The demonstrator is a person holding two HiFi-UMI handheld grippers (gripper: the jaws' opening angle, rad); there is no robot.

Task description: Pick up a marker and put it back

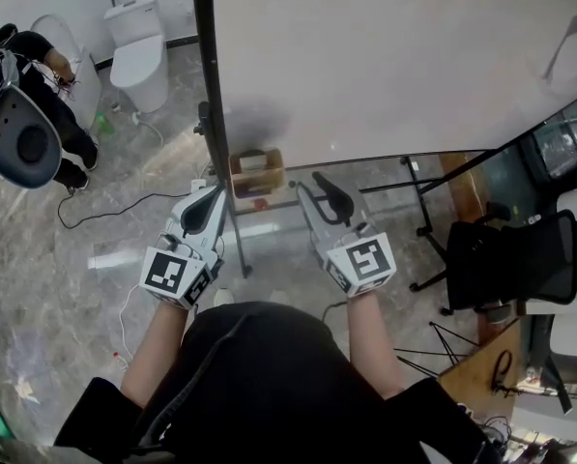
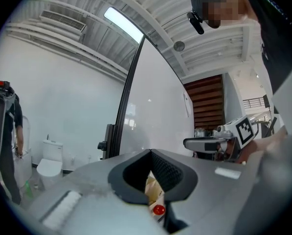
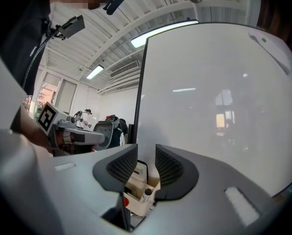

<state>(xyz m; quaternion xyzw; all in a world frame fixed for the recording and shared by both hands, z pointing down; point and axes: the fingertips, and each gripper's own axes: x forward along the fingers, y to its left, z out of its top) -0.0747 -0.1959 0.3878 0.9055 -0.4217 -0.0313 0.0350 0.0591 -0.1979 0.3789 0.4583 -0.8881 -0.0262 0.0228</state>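
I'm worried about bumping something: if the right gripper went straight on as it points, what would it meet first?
Probably the whiteboard: the right gripper, open and empty, aims at its lower part, just above the box of markers. Depth is unclear, so the box could come first.

Smooth glossy whiteboard (image 1: 385,56), polished marbled floor (image 1: 75,259), matt cardboard-looking box (image 1: 257,174)

Box (image 1: 256,174) at whiteboard's (image 1: 385,56) lower edge, toilet (image 1: 138,51) leftward.
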